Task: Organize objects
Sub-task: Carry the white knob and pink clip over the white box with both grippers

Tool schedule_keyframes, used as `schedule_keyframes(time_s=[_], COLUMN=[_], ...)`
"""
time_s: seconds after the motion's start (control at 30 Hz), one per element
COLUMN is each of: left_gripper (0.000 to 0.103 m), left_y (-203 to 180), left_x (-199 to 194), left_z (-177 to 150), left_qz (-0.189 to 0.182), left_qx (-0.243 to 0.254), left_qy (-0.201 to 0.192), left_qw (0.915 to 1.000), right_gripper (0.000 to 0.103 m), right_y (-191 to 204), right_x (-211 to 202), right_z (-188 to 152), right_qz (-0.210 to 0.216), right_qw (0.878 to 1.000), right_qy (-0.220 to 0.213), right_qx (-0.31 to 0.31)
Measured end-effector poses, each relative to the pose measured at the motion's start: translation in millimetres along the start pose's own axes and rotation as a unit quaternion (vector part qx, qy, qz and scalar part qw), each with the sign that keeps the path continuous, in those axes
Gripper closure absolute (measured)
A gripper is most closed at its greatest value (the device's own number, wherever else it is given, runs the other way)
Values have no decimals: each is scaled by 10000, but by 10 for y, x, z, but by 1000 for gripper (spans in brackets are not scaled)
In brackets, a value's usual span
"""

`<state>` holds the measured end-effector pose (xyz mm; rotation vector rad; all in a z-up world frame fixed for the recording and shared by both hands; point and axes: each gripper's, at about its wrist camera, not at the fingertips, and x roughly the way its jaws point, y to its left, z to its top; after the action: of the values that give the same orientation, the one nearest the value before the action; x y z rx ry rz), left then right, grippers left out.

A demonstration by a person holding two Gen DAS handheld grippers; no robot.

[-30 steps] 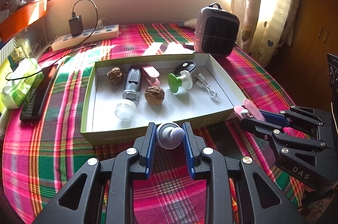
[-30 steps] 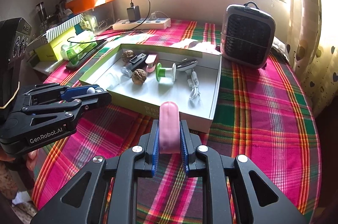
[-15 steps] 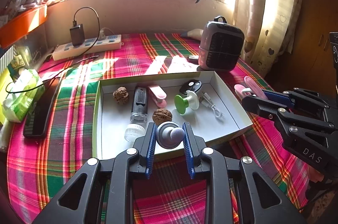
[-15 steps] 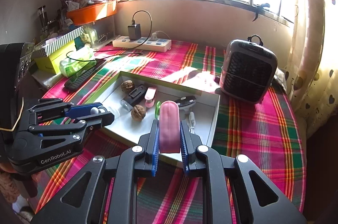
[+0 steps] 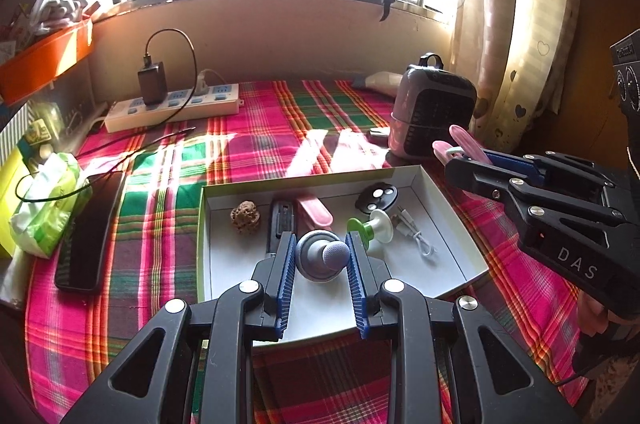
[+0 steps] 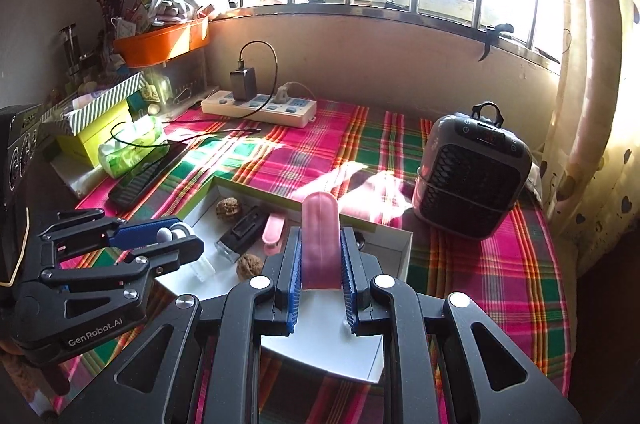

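both grippers loaded above the white box

left gripper (image 5: 320, 256) clamped on a grey suction-cup knob (image 5: 322, 258), blue-ridged pads pressing its sides, held in the air over the near half of the shallow white box (image 5: 456, 220). right gripper (image 6: 320, 260) clamped on a pink clip (image 6: 320, 240), the clip standing upright between the pads, also held over the box's near edge; in the left wrist view the same clip (image 5: 466, 144) pokes out past the fingertips, up beside the box's far right corner.

inside the box, resting on the white floor: a wrinkled walnut (image 5: 245, 216) at the far left, a dark lighter-like stick (image 5: 282, 224) beside it, a second pink clip (image 5: 316, 212) just right of that, a black key fob (image 5: 377, 198) near the far wall, a green-and-white suction cup (image 5: 372, 224) lying on its side, a coiled white cable (image 5: 416, 236) toward the right wall. second walnut (image 6: 249, 266) seen only from the right wrist, nearer the front.

box set on a pink-and-green plaid tablecloth (image 5: 256, 144). around it: small grey heater (image 5: 434, 110) behind the far right corner, white power strip (image 5: 172, 106) with a black charger (image 5: 152, 84) by the wall, black phone (image 5: 90, 230) and a green tissue pack (image 5: 48, 202) well off to the left.
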<state>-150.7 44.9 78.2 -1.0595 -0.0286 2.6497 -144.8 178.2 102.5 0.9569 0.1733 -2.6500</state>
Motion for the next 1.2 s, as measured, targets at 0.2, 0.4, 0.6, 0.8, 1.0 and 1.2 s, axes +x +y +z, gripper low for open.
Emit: schedule_keyframes(time_s=[0.2, 0.4, 0.6, 0.8, 1.0, 1.2], left_gripper=[80, 80, 80, 80, 80, 80], left_y=[69, 112, 148, 159, 148, 164], left_x=[78, 171, 259, 343, 427, 463], left_z=[5, -31, -83, -118, -171, -176], left_qz=[43, 44, 52, 27, -21, -1], left_qx=[-84, -129, -164, -196, -204, -197], left_qy=[77, 194, 306, 391, 508, 522], left_qw=[9999, 9997, 9994, 9990, 9985, 9984], right_gripper=[84, 84, 84, 84, 84, 84], right_y=[-66, -87, -89, -64, -66, -67], right_x=[124, 341, 608, 879, 1070, 1190], right_z=[89, 97, 100, 117, 105, 60], right_qz=[35, 107, 232, 392, 588, 619], right_qw=[9998, 9992, 9975, 9943, 9901, 9876], right_qy=[83, 314, 595, 900, 1164, 1334], right_qx=[149, 214, 313, 415, 518, 556])
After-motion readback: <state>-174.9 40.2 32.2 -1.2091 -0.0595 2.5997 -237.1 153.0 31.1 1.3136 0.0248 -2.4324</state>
